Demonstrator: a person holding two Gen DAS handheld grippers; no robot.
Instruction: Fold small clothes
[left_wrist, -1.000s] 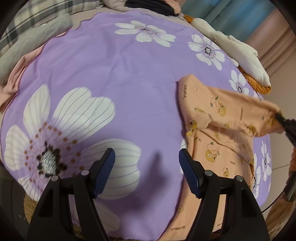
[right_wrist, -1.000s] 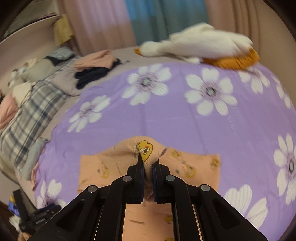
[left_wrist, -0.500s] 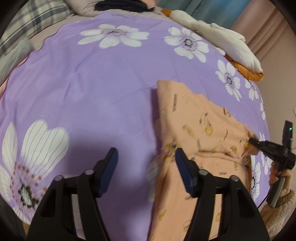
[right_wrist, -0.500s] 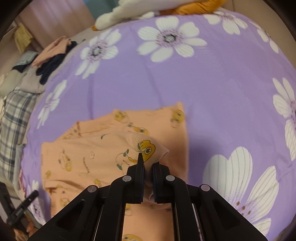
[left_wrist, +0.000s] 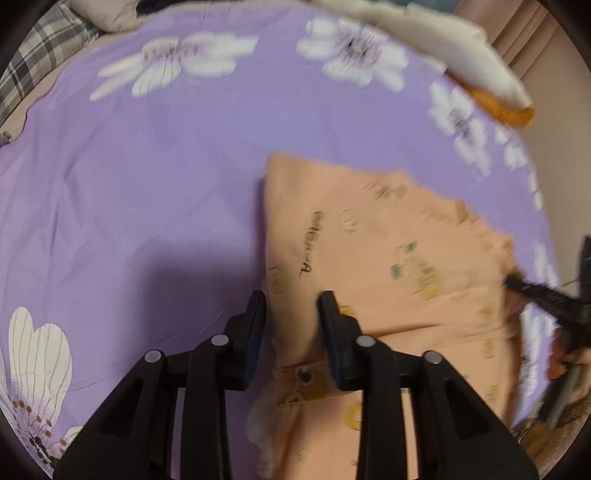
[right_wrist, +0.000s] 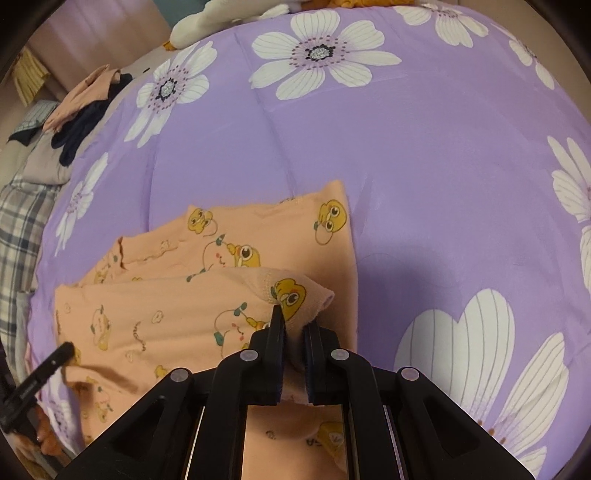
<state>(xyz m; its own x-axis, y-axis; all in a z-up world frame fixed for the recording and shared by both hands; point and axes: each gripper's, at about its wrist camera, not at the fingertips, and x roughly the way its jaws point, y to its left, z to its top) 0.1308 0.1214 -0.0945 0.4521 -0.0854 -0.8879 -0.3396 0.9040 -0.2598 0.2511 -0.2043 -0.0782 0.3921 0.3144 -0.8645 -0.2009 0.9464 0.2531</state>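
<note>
A peach garment (left_wrist: 369, 240) printed with yellow ducks lies partly folded on the purple flowered bedspread (left_wrist: 147, 184). My left gripper (left_wrist: 293, 314) straddles its left edge. Its jaws are closing, the cloth lies between them, and a gap still shows beside the pads. My right gripper (right_wrist: 293, 325) is shut on a bunched corner of the garment (right_wrist: 166, 314) and holds it low over the layer beneath. In the left wrist view the right gripper (left_wrist: 535, 295) sits at the garment's right side. The left gripper (right_wrist: 48, 365) shows at the lower left of the right wrist view.
A white plush goose (left_wrist: 461, 55) with orange feet lies at the far edge of the bed. A plaid blanket (right_wrist: 18, 221) and a heap of clothes (right_wrist: 85, 107) lie at the left of the bedspread (right_wrist: 443, 184). A person's hand (left_wrist: 569, 365) grips the right tool.
My left gripper slid right onto the garment's left edge and its jaws narrowed. My right gripper sank with the held corner, laying that part over the rest.
</note>
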